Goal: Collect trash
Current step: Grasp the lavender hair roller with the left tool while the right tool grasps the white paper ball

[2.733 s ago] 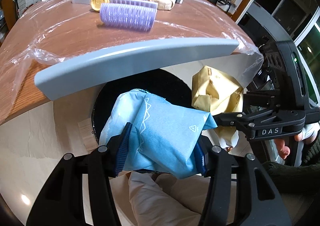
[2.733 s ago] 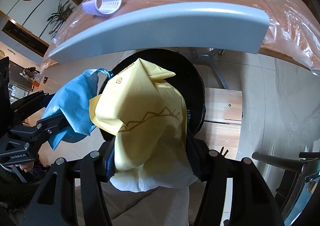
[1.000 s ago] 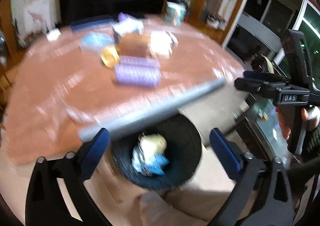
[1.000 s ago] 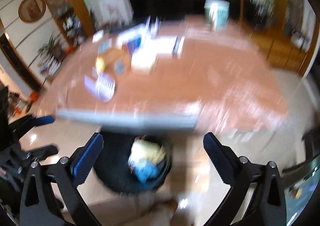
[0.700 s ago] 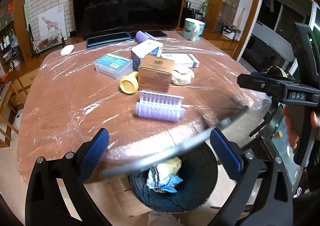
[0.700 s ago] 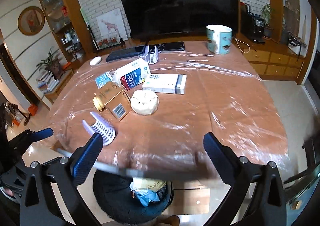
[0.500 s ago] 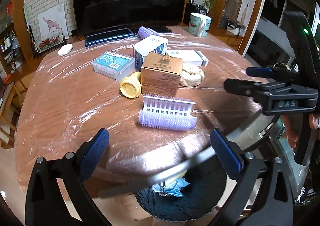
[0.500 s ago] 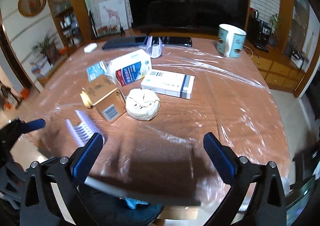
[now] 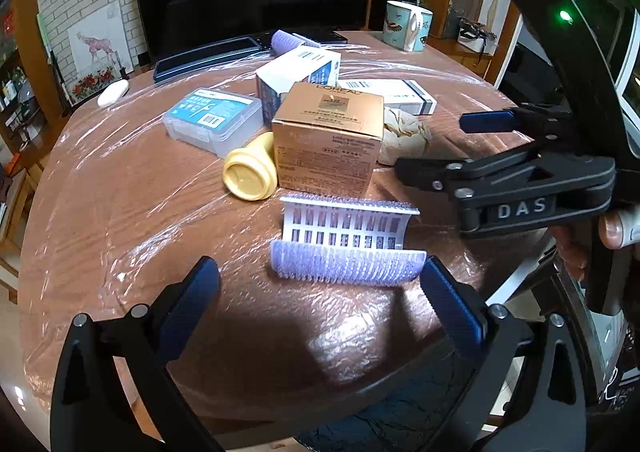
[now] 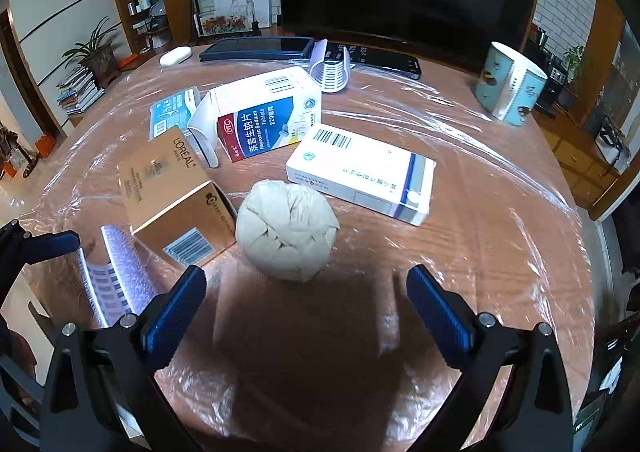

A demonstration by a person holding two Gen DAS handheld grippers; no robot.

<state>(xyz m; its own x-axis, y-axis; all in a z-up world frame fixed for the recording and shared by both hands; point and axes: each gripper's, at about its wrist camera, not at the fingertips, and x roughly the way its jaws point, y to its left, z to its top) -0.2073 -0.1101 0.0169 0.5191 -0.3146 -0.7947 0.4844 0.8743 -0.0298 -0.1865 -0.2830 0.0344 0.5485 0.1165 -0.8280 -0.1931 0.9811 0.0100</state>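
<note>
My left gripper (image 9: 320, 296) is open and empty over the near edge of the round table, just in front of a purple hair roller (image 9: 346, 242). My right gripper (image 10: 304, 306) is open and empty, just in front of a crumpled beige paper ball (image 10: 287, 229); it also shows from the side in the left wrist view (image 9: 472, 144). The paper ball (image 9: 404, 132) lies behind a gold L'Oreal box (image 9: 328, 140). The black trash bin (image 9: 400, 424) shows below the table edge.
On the plastic-covered table (image 10: 480, 220) lie a yellow cap (image 9: 250, 172), a clear plastic case (image 9: 212, 120), a white and blue medicine carton (image 10: 264, 116), a flat white box (image 10: 360, 172), a second roller (image 10: 330, 68), a mug (image 10: 510, 84) and a dark keyboard (image 10: 256, 48).
Both grippers let the blue and yellow wrappers fall into the bin, opened, rose above the table and moved forward over it toward the roller and the paper ball.
</note>
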